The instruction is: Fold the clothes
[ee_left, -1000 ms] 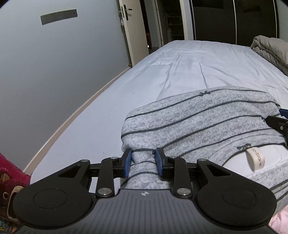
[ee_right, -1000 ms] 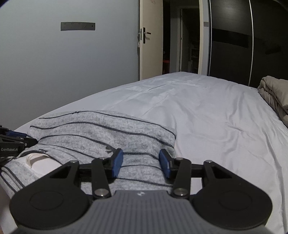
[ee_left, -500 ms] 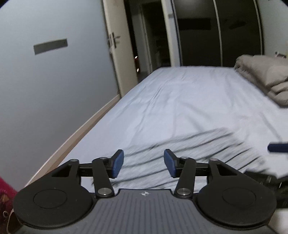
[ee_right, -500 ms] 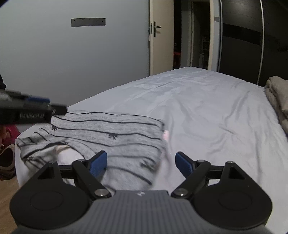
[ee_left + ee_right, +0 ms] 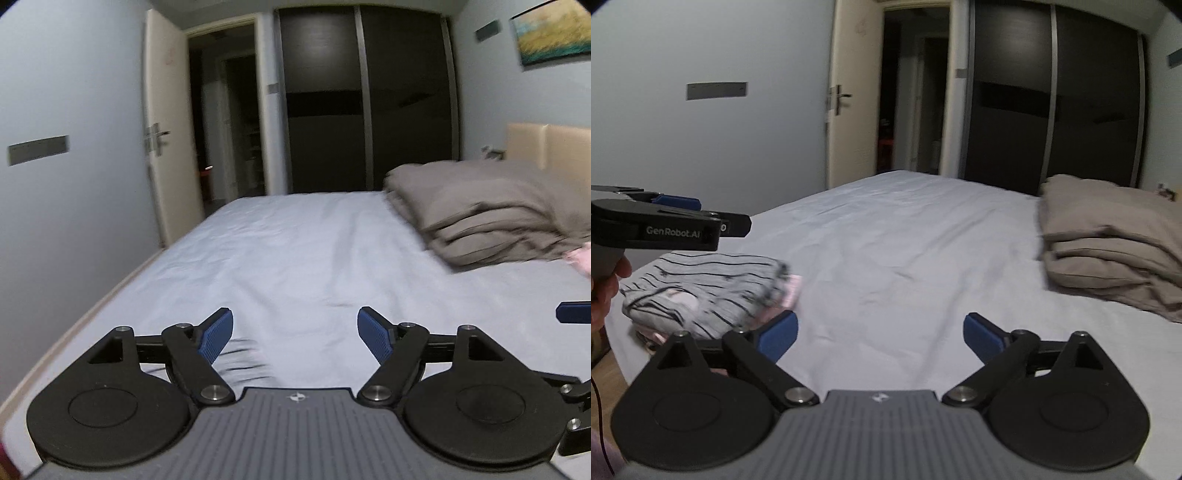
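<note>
Left gripper (image 5: 295,334) fingers wide apart, holding nothing, right gripper (image 5: 881,334) same, both level

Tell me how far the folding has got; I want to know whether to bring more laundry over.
Done: the striped grey garment lies folded on a pinkish piece near the corner of the bed. In hand: nothing; the left gripper and right gripper are both open and raised above the sheet. Left: a bit of pink fabric shows beside the taupe bedding; whether it needs folding cannot be told.
</note>
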Available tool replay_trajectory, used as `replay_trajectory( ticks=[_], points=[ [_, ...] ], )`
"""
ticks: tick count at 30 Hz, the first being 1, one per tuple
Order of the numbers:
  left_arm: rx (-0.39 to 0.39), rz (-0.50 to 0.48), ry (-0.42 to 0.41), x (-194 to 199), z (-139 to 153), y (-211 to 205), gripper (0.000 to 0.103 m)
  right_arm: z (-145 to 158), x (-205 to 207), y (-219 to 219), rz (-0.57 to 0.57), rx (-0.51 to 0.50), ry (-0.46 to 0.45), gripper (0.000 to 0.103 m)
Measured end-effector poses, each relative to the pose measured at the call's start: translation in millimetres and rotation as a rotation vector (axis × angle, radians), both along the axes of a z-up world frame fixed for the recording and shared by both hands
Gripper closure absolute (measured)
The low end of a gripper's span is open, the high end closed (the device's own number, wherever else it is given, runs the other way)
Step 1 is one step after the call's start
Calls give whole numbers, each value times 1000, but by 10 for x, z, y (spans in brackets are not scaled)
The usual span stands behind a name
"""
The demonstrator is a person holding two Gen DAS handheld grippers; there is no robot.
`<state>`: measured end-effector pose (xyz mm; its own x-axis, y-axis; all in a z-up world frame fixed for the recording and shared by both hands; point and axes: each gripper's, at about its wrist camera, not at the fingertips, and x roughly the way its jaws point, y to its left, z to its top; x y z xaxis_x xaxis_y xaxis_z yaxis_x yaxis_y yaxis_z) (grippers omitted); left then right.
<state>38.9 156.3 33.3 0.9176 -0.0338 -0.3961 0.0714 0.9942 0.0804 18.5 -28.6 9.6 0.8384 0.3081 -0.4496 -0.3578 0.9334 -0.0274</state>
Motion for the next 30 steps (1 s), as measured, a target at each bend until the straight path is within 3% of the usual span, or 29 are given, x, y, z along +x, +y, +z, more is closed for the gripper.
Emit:
replay_trajectory(
  ticks=[6,12,16,23,30],
  points=[
    [-25,-123,-36,-191,163,-611,29,74,-338,-650,-120,-14,-15,4],
    [-72,-176,18,-308,78,-1049,28,47,-558,-1070,-249,5,-12,2],
    [-67,-136,40,-396,-81,-1194,28,-34,-636,-1279,-320,51,-6,1],
    [-92,-68,91,-534,-369,-1294,28,-373,-638,-1427,-338,129,108,1],
    [19,-58,166,-536,-664,-1489,28,-655,-665,-1329,-364,119,115,1]
  ],
)
